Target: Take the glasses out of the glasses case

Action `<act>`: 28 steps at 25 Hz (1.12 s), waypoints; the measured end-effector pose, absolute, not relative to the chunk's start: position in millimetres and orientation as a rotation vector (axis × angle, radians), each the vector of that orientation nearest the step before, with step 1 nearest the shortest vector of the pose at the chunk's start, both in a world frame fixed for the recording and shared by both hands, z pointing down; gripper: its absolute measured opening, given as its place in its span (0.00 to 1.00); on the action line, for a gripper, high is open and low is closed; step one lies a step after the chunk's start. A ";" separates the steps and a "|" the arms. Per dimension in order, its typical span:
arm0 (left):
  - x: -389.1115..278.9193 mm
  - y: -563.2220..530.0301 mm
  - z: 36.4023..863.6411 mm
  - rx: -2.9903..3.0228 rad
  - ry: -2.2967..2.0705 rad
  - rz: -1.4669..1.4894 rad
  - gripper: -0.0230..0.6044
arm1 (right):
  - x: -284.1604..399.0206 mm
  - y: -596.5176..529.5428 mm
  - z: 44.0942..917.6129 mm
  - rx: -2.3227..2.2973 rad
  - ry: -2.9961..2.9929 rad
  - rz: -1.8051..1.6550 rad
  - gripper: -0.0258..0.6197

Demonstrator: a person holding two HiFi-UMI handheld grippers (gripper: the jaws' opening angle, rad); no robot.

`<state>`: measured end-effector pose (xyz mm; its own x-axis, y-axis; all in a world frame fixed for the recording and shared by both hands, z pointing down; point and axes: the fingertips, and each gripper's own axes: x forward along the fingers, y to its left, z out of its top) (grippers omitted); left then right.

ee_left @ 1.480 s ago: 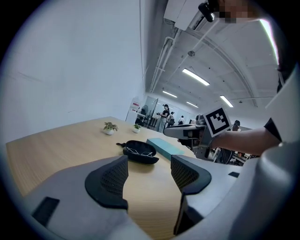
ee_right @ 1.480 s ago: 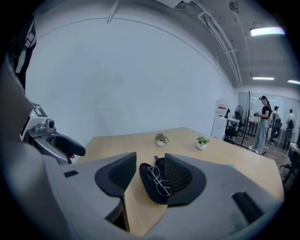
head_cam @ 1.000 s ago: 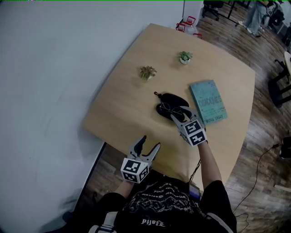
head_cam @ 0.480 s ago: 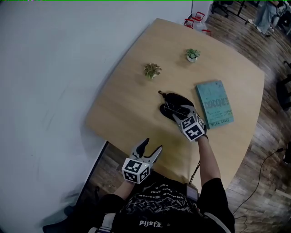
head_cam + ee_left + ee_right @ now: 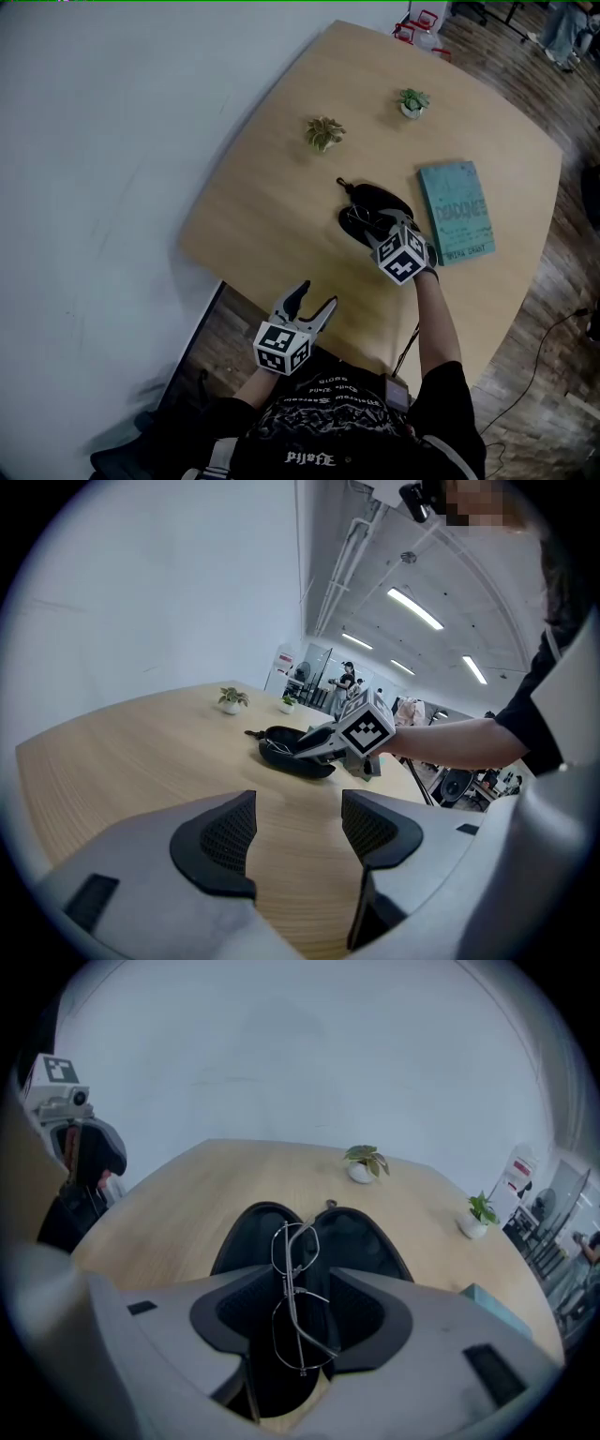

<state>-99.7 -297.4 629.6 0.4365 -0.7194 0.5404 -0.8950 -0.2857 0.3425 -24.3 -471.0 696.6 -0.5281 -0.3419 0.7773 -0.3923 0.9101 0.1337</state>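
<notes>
A black glasses case (image 5: 380, 198) lies open on the wooden table (image 5: 272, 206), with thin wire-framed glasses (image 5: 359, 218) in it. My right gripper (image 5: 381, 229) is over the near end of the case. In the right gripper view the glasses (image 5: 292, 1241) run along the case's (image 5: 366, 1237) middle fold. The right gripper (image 5: 291, 1322) is open, one jaw on each side of the near lens. My left gripper (image 5: 316, 294) hangs open and empty at the table's near edge. From the left gripper view (image 5: 298, 832) the case (image 5: 281, 757) is further along the table.
A teal book (image 5: 456, 210) lies just right of the case. Two small potted plants (image 5: 324, 132) (image 5: 412, 101) stand further back. A white wall runs along the left. Wooden floor surrounds the table, with a red frame (image 5: 422, 19) beyond the far corner.
My right gripper has moved forward over the case, so its jaws now flank the glasses. The left gripper has stayed at the near edge.
</notes>
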 end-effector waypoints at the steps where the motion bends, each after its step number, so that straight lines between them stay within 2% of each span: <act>1: -99.9 -297.9 630.0 2.085 -1.350 0.378 0.50 | -25.1 -471.4 698.8 0.516 -2.155 0.045 0.35; 8: -102.4 -301.6 632.2 2.081 -1.346 0.383 0.50 | -29.5 -470.7 703.1 0.475 -2.117 -0.040 0.29; 9: -101.8 -301.7 632.7 2.080 -1.343 0.383 0.50 | -28.9 -471.7 703.4 0.483 -2.113 -0.044 0.27; 10: -101.0 -301.7 633.0 2.080 -1.339 0.383 0.50 | -27.9 -472.8 703.9 0.493 -2.110 -0.041 0.19; 15: -99.6 -300.3 632.5 2.084 -1.330 0.384 0.50 | -27.8 -473.6 701.6 0.510 -2.119 -0.050 0.17; 16: -99.9 -300.1 632.4 2.083 -1.332 0.382 0.50 | -27.9 -475.0 700.2 0.522 -2.118 -0.062 0.11; 28: -97.9 -292.5 624.3 2.086 -1.357 0.377 0.50 | -23.9 -474.2 671.6 0.603 -2.153 -0.092 0.10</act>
